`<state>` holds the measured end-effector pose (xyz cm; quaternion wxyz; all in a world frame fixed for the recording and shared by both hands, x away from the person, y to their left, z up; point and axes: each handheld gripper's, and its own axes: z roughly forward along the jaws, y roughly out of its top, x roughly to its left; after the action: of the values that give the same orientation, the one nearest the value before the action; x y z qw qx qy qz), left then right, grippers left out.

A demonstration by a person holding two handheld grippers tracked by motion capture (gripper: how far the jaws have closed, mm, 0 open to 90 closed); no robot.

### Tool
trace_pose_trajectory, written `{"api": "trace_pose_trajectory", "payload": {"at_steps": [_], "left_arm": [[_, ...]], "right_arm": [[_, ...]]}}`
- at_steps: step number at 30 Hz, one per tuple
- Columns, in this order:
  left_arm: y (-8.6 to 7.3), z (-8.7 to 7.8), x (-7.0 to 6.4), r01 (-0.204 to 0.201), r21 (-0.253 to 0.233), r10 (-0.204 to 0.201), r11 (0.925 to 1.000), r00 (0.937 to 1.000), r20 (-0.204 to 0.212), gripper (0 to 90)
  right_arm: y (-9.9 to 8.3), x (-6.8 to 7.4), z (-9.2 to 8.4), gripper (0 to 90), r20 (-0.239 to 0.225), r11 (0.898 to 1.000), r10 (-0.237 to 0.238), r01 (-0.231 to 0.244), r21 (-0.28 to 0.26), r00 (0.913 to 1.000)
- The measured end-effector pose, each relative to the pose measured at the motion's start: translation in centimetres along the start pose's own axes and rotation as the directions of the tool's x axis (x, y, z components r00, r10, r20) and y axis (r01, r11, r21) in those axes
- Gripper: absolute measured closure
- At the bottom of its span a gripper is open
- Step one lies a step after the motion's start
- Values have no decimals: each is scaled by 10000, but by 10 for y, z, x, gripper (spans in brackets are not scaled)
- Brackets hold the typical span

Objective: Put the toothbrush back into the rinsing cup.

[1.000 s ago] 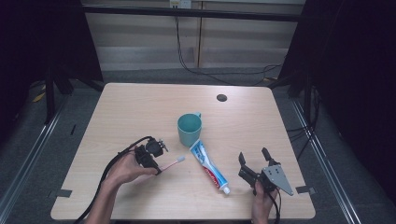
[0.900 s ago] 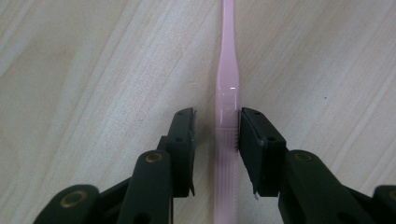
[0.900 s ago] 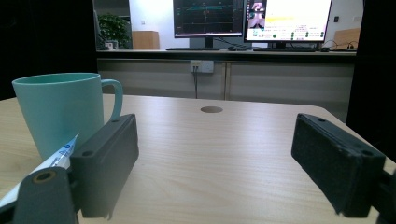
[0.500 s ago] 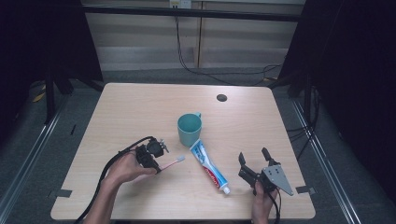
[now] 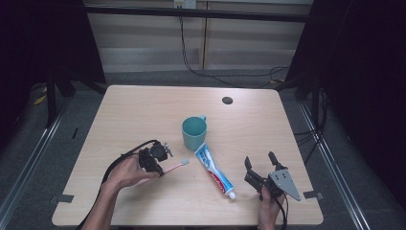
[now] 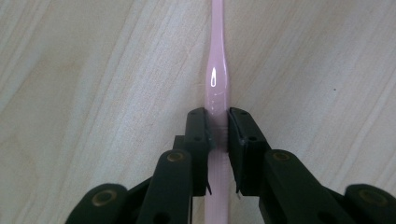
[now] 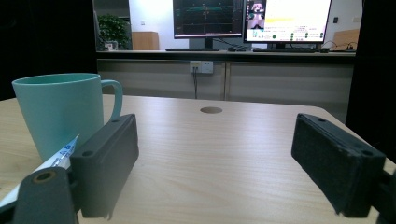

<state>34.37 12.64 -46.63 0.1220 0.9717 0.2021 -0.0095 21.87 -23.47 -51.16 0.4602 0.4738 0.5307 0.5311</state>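
Toothbrush [image 6: 217, 79] — pink, flat on pale wood-grain counter [image 5: 143, 110], handle clamped in left gripper [image 6: 217, 128], whose jaws have just closed. Right gripper [image 5: 261, 164] — jaws wide, empty. Teal mug [image 5: 194, 132], toothpaste tube [image 5: 213, 170] mid-counter; monitors [image 7: 252, 18] beyond.

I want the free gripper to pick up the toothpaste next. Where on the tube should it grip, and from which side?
Grip the toothpaste tube around its flat middle, coming straight down from above with the open right gripper, jaws across its width. It lies flat and slanted, cap toward the person, its far end close to the teal cup, so the middle probably leaves most room.
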Motion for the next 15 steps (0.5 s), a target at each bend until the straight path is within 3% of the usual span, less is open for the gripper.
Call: {"api": "trace_pose_trajectory", "payload": {"at_steps": [9,15], "left_arm": [[-5,-1,5,183,-334,-169,9993,9990,404,788],[-11,-8,6,278,-923,-238,9953,9987,447,788]], "right_arm": [[0,0,0,142,-4,10000,10,-10,32,10000],[0,0,0,142,2,10000,-1,1,19,10000]]}}
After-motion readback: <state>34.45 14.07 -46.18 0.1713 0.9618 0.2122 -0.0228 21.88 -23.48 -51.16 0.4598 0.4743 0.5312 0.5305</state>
